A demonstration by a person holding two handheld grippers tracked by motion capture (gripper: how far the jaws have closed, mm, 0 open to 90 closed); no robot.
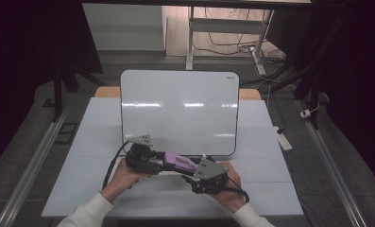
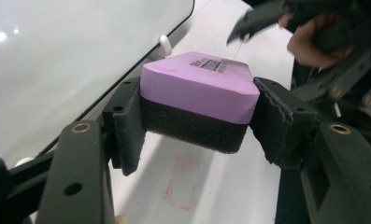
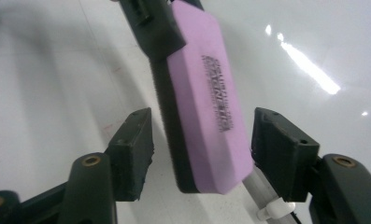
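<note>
A purple eraser (image 1: 178,161) with a black felt underside hangs just above the white table, in front of the whiteboard's near edge. My left gripper (image 1: 162,161) comes in from the left and is shut on it. In the left gripper view both pads press the sides of the eraser (image 2: 197,86). My right gripper (image 1: 190,171) meets it from the right. In the right gripper view the eraser's free end (image 3: 206,98) lies between that gripper's (image 3: 202,144) jaws with a gap on each side, so it stands open. The left gripper (image 3: 150,23) holds the far end.
A white whiteboard (image 1: 178,111) lies flat on the table (image 1: 95,137) just beyond the grippers. Faint red marks (image 2: 183,182) show on the table under the eraser. Desk legs, cables and a power strip (image 1: 284,139) lie on the floor beyond and to the right.
</note>
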